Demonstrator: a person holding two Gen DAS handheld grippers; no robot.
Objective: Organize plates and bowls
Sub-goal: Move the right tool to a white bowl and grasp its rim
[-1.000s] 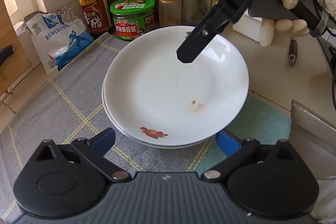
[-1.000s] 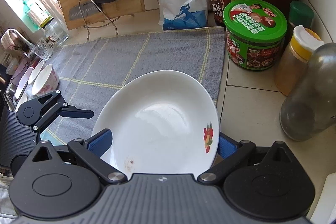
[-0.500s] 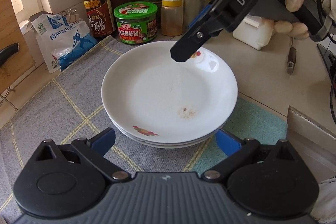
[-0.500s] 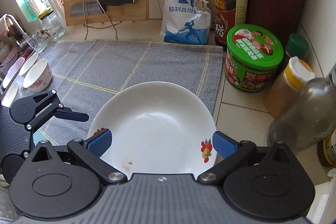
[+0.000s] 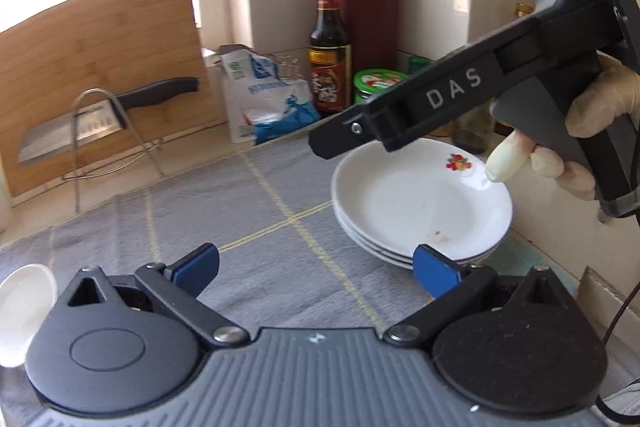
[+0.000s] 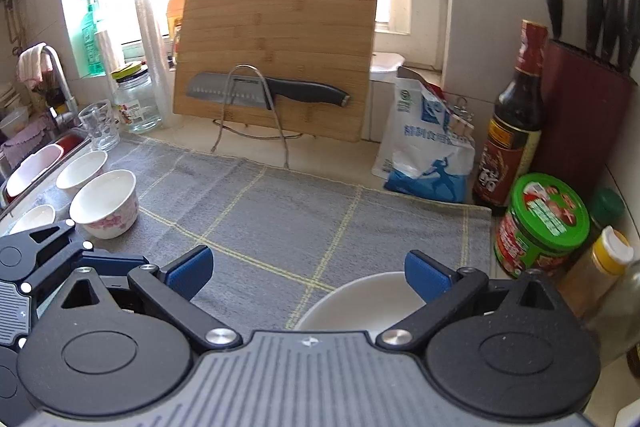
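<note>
Fingers wide apart on both grippers, and neither one has hold of anything. Left gripper (image 5: 316,265) hangs low over the grey cloth (image 5: 256,227), its right blue pad just in front of the plate stack (image 5: 420,203). That stack sits at the cloth's right end, white plates nested, a fruit print on the top one's far rim and a small brown smear near its front. Right gripper (image 5: 320,143) reaches in above the plates, held in a gloved hand (image 5: 580,131), fingers pointing left across the stack without touching it. From the right wrist, the top plate's rim (image 6: 360,299) shows just under the right pad. Over at the cloth's left end stand the bowls (image 6: 105,203), one with a pink pattern, more behind it by the sink. Cutting board (image 6: 276,51) and knife (image 6: 268,91) lean at the back of the tabletop.
</note>
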